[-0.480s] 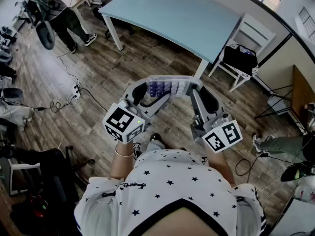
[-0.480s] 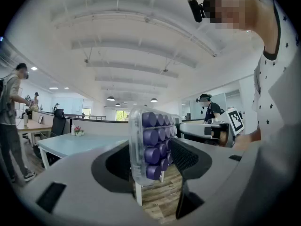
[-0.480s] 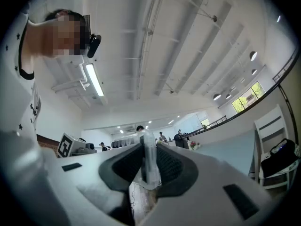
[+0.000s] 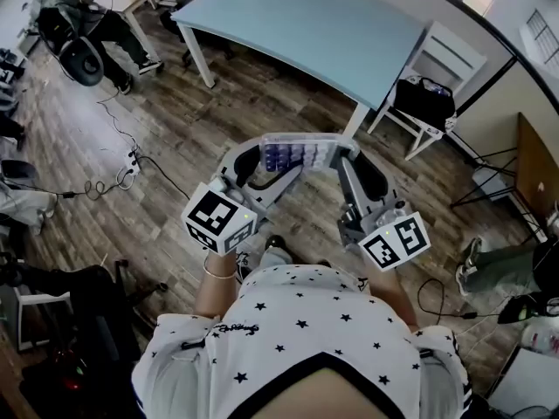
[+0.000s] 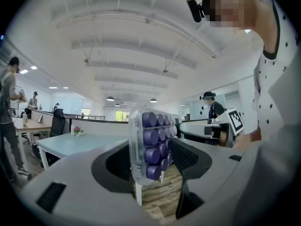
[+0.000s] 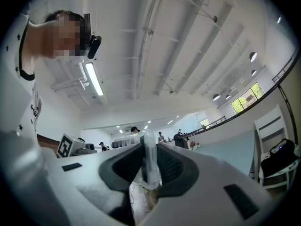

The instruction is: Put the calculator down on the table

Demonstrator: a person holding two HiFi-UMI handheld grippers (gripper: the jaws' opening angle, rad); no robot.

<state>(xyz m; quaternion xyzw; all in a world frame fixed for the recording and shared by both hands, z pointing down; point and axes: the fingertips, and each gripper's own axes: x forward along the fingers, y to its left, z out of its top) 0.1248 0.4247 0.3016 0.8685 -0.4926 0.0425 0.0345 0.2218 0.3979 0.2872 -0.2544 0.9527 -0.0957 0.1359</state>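
Note:
The calculator, a clear case with rows of purple keys, hangs in the air above the wooden floor, held at both ends. My left gripper is shut on its left end, and in the left gripper view the calculator stands on edge between the pads of that gripper. My right gripper is shut on the right end. The right gripper view shows the calculator edge-on, pinched between that gripper's two dark pads. The light blue table stands ahead, a short way beyond the calculator.
A white chair with a black bag stands at the table's right corner. Cables trail over the floor at the left. A person is at a desk at the far left, and another person's legs show at the right.
Both grippers and the calculator stay where they were. The person at the far left has shifted a little, and the legs at the right have moved slightly.

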